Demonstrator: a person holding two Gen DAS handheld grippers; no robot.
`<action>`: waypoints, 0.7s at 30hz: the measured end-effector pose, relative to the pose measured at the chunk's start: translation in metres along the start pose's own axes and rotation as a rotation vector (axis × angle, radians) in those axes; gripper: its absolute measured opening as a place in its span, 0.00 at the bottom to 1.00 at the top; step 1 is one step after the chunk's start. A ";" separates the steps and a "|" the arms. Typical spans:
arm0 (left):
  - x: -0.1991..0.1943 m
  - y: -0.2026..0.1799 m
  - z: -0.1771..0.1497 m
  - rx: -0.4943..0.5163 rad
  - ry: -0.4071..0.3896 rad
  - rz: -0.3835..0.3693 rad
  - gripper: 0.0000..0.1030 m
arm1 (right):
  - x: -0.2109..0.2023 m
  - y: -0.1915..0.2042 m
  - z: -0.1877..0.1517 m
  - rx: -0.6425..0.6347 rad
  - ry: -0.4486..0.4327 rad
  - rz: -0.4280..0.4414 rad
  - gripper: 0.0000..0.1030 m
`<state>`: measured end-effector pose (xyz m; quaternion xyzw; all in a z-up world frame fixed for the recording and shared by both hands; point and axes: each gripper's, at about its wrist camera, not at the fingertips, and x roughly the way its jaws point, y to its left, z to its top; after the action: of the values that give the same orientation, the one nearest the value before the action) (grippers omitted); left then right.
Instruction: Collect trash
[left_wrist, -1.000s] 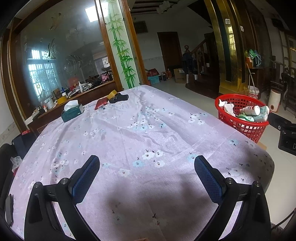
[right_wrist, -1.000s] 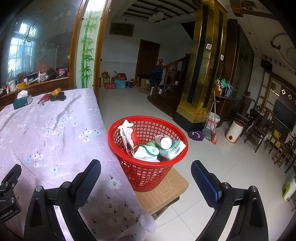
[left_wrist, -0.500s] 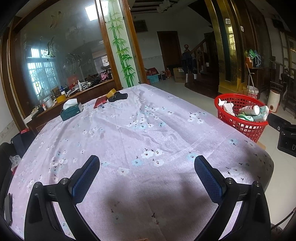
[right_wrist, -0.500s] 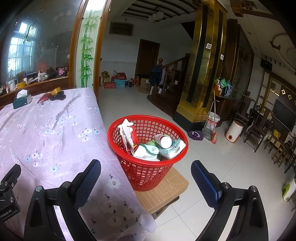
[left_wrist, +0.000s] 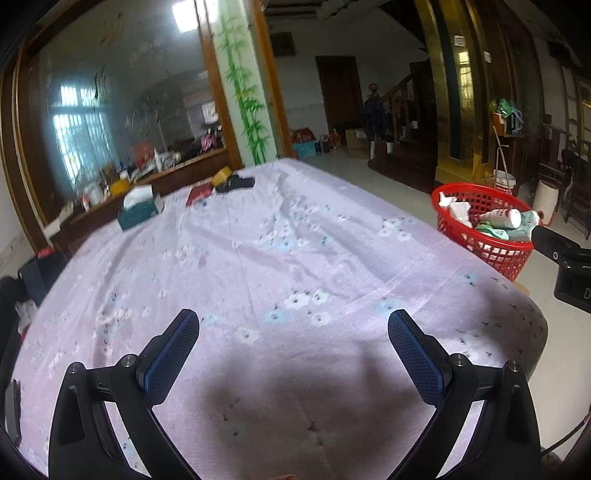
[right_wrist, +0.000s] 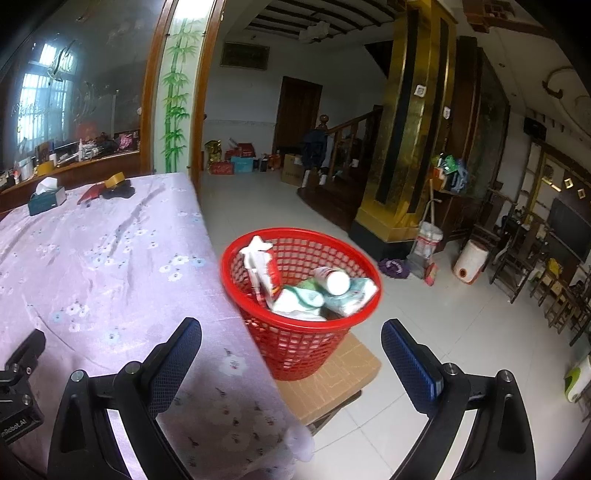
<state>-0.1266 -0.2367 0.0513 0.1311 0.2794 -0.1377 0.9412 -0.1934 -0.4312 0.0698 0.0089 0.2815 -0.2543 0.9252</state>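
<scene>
Now both grippers, left (left_wrist: 293, 334) and right (right_wrist: 291, 341), are wide open and empty. Trash already lies in the red basket (right_wrist: 295, 343) beside the tabletop's (left_wrist: 258, 258) right edge, just ahead of the right gripper, which is nearer.

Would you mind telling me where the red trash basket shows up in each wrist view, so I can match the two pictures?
Left wrist: red trash basket at the far right edge, beyond the table's right side.
Right wrist: the basket sits just below centre, on a tan box beside the table edge.
Shared landmark: the green tissue box at the table's far end.
</scene>
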 end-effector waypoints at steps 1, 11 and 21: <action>0.004 0.009 0.000 -0.026 0.022 -0.003 0.99 | 0.001 0.004 0.002 -0.006 0.005 0.017 0.97; 0.050 0.142 -0.012 -0.231 0.277 0.155 0.98 | 0.042 0.131 0.026 -0.161 0.205 0.390 0.98; 0.085 0.246 -0.056 -0.432 0.488 0.091 0.98 | 0.086 0.278 0.020 -0.280 0.378 0.496 0.98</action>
<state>-0.0038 -0.0061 0.0005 -0.0302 0.5132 0.0025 0.8577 0.0102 -0.2324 0.0058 -0.0032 0.4694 0.0259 0.8826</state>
